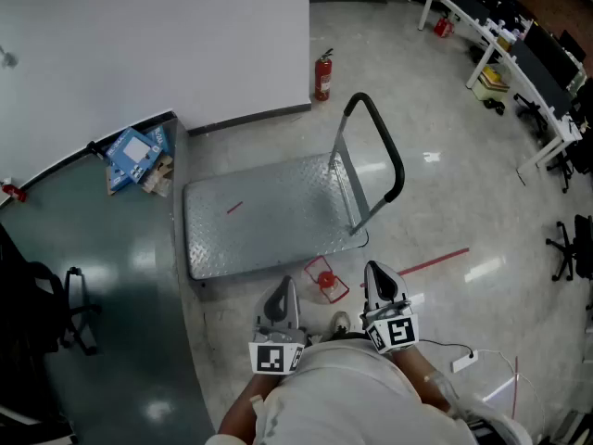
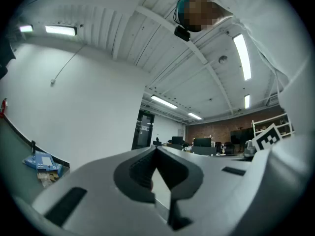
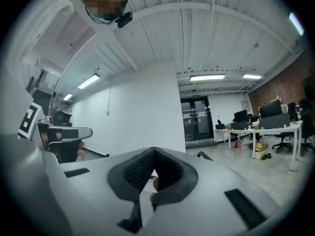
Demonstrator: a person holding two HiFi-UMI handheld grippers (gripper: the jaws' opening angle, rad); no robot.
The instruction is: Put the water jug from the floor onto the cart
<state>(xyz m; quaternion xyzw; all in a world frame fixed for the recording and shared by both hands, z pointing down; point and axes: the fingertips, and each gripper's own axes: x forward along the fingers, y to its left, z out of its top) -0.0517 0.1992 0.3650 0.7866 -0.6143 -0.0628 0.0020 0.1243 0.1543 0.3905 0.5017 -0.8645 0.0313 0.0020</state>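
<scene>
The water jug (image 1: 325, 281), clear with a red cap and red handle, stands on the floor just off the near right corner of the cart (image 1: 264, 211). The cart is a flat grey metal platform with a black push handle (image 1: 382, 151) on its right end, and nothing lies on its deck. My left gripper (image 1: 285, 286) is held left of the jug and my right gripper (image 1: 373, 270) right of it, both near my body and above the floor. In the left gripper view my left gripper (image 2: 156, 149) is shut on nothing; my right gripper (image 3: 154, 150) is likewise shut with nothing in it.
A red fire extinguisher (image 1: 321, 75) stands at the white wall's corner beyond the cart. Blue boxes (image 1: 137, 154) lie by the wall at left. A black chair (image 1: 51, 309) is at far left. Desks and office chairs (image 1: 547, 82) line the right side. A white power strip (image 1: 463, 362) lies near my feet.
</scene>
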